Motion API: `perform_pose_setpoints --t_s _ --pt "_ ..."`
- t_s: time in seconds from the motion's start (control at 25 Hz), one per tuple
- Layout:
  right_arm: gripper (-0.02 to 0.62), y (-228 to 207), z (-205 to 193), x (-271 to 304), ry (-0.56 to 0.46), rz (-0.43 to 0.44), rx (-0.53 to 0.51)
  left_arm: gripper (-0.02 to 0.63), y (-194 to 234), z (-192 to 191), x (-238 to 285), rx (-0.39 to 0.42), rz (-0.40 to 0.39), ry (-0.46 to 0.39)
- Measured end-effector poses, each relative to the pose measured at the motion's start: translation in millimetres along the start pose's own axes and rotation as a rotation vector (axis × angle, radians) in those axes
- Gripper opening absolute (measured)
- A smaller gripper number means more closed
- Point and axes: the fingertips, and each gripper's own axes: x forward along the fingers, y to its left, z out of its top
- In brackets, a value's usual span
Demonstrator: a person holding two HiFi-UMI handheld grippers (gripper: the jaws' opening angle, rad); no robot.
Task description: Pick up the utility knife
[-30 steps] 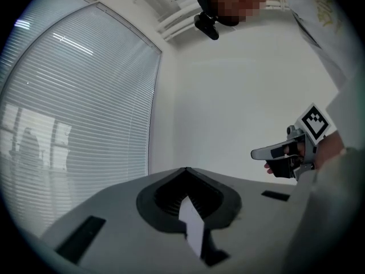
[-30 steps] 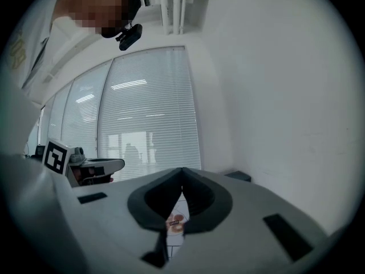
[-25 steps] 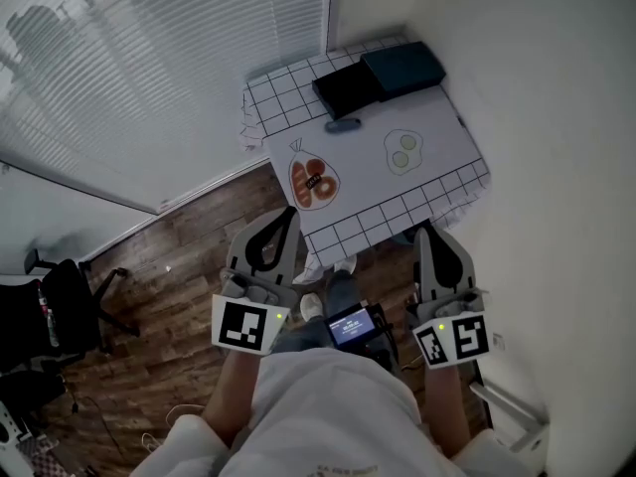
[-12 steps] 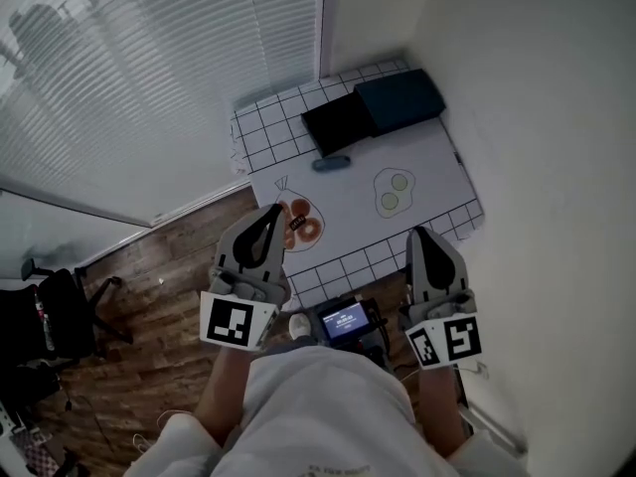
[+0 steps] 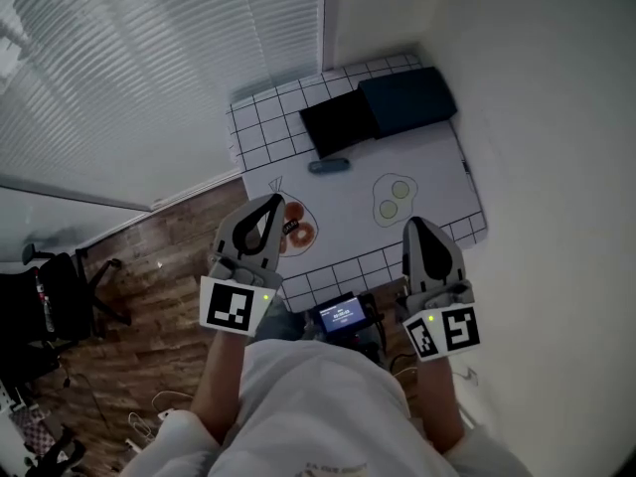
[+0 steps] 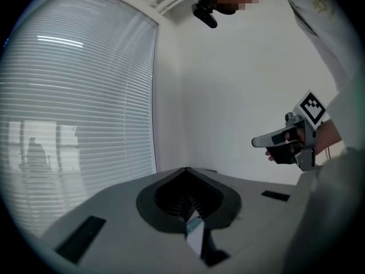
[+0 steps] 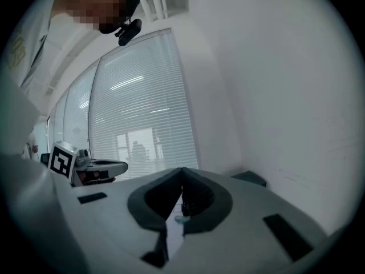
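The utility knife (image 5: 329, 166), small and blue, lies on the white checked tablecloth (image 5: 266, 117) just in front of a black box (image 5: 343, 122). My left gripper (image 5: 270, 207) is shut and empty, with its tip over the table's near left edge by a printed food drawing (image 5: 298, 231). My right gripper (image 5: 416, 227) is also shut and empty, over the near right edge. Both are well short of the knife. In the left gripper view the jaws (image 6: 186, 169) meet at the tip, and the right gripper view shows the same (image 7: 182, 169).
A dark blue box (image 5: 407, 99) sits beside the black one at the table's far side, near the white wall (image 5: 556, 167). Window blinds (image 5: 149, 68) run along the left. An office chair (image 5: 55, 306) stands on the wood floor. A small screen device (image 5: 343, 316) hangs at my waist.
Both grippers have moved forward towards the table, from over the floor to its near edge. Both stayed shut. The knife has not moved.
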Motion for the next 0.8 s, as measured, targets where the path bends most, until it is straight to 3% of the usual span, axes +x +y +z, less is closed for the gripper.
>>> perform_pose_setpoints --t_s 0.2,0.4,0.8 --pt "0.006 -2 -17 15 0.025 0.003 0.052 0.006 4 -20 16 0.015 -0.034 0.044" --pt "0.008 -14 -29 32 0.052 -0.035 0.039 0.006 8 -42 32 0.025 -0.095 0.087" --pt "0.008 -31 -50 64 0.102 -0.075 0.057 0.006 3 -97 78 0.054 -0.281 0.184"
